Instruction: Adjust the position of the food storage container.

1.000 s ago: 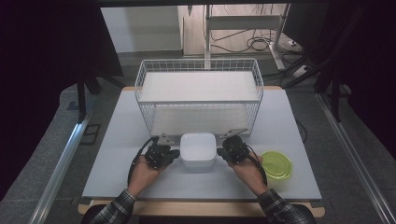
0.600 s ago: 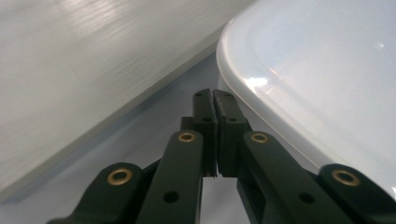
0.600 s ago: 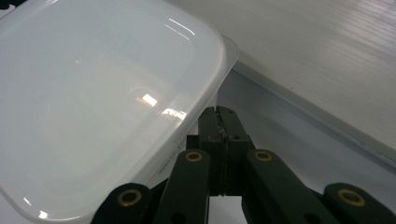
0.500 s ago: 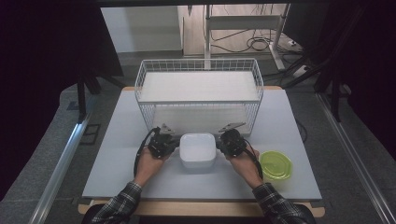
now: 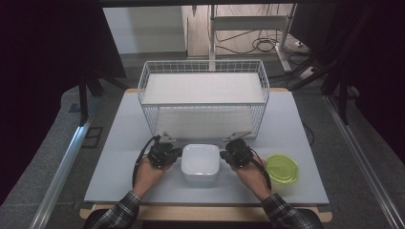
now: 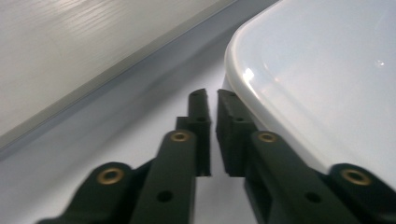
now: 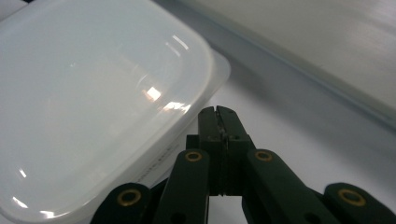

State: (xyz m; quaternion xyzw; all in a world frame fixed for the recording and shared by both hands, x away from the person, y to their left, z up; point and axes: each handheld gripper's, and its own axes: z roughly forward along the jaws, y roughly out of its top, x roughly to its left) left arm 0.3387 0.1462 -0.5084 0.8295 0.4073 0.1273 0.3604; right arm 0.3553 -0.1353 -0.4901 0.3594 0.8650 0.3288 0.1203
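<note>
Centrally, glossy rounded-square white container [image 5: 200, 163]

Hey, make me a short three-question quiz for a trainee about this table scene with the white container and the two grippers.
1. True or false: the white container lies inside the wire basket.
2. Which gripper is nearer the green lid: A left gripper, B right gripper?
3. Fill in: both grippers flank the container with jaws nearly ____.

Key: 1 false, it sits on the table before the basket. 2 B. 3 shut, gripping nothing.
</note>
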